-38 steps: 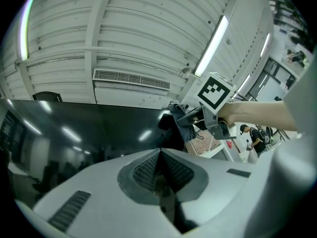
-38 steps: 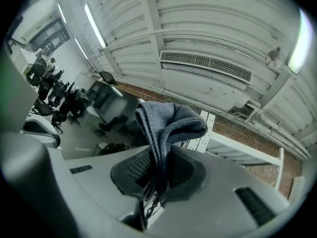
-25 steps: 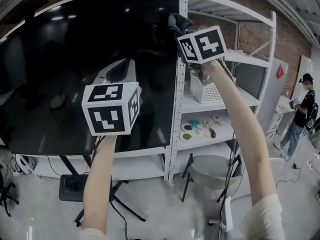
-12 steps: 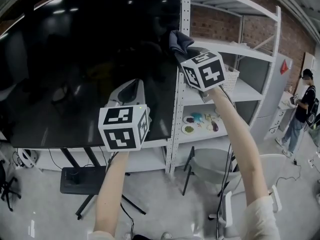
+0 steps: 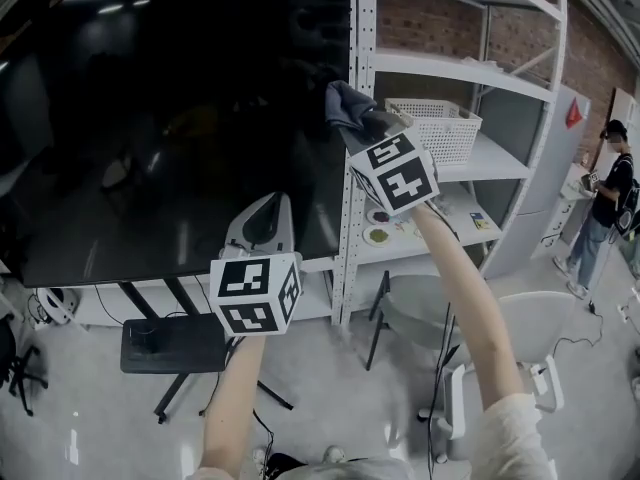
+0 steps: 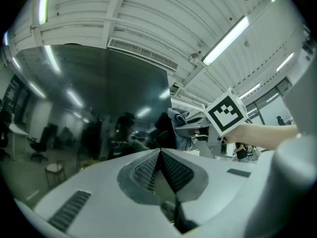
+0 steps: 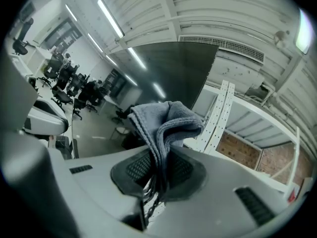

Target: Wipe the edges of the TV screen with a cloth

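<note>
The big dark TV screen [image 5: 150,118] fills the left of the head view on its stand. A white metal shelving rack [image 5: 358,168] stands just beside its right edge. Below the rack sits a grey chair [image 5: 415,323], and a person [image 5: 606,208] stands well apart at the far right. The left tongs [image 5: 262,223] are raised in front of the lower part of the screen, clenched with the pads meeting and nothing between them. The right tongs [image 5: 372,124] are higher, at the screen's right edge, grasping a grey cloth [image 5: 343,103] that bunches out above the pads. The cloth lies over that edge, next to the rack's upright; contact with the glass cannot be told. A white basket [image 5: 435,128] rests on a shelf near the right tongs
</note>
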`<state>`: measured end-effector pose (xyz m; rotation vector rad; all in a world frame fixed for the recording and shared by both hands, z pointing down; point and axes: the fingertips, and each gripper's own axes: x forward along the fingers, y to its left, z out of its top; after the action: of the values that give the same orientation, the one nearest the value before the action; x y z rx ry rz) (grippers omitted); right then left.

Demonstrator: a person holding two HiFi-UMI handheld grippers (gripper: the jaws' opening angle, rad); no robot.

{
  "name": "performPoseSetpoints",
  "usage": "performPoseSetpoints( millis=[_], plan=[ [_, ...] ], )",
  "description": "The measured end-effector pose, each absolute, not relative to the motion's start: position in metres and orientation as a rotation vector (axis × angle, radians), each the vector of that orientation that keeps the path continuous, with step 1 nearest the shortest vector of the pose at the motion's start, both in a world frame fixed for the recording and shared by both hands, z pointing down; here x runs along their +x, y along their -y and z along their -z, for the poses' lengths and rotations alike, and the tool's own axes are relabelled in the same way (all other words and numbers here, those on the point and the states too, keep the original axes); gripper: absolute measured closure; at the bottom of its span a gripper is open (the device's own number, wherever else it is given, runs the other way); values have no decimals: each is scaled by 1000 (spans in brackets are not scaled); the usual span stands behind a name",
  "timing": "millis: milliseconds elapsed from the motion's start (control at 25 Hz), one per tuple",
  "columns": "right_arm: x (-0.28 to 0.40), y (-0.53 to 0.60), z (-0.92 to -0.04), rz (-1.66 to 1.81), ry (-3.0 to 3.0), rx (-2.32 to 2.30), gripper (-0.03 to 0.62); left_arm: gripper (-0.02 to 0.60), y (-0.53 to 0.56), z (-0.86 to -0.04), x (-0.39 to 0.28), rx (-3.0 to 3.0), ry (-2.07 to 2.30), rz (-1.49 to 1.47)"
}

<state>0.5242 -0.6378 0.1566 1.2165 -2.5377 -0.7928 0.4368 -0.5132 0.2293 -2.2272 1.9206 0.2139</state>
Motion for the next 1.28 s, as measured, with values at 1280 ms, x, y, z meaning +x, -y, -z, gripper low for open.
performPoseSetpoints(
  millis=[1280],
  plan=[
    [510,659,-490,518,2448,1018,548,566,554,-403,428,-2266,-2130,-78]
  ],
)
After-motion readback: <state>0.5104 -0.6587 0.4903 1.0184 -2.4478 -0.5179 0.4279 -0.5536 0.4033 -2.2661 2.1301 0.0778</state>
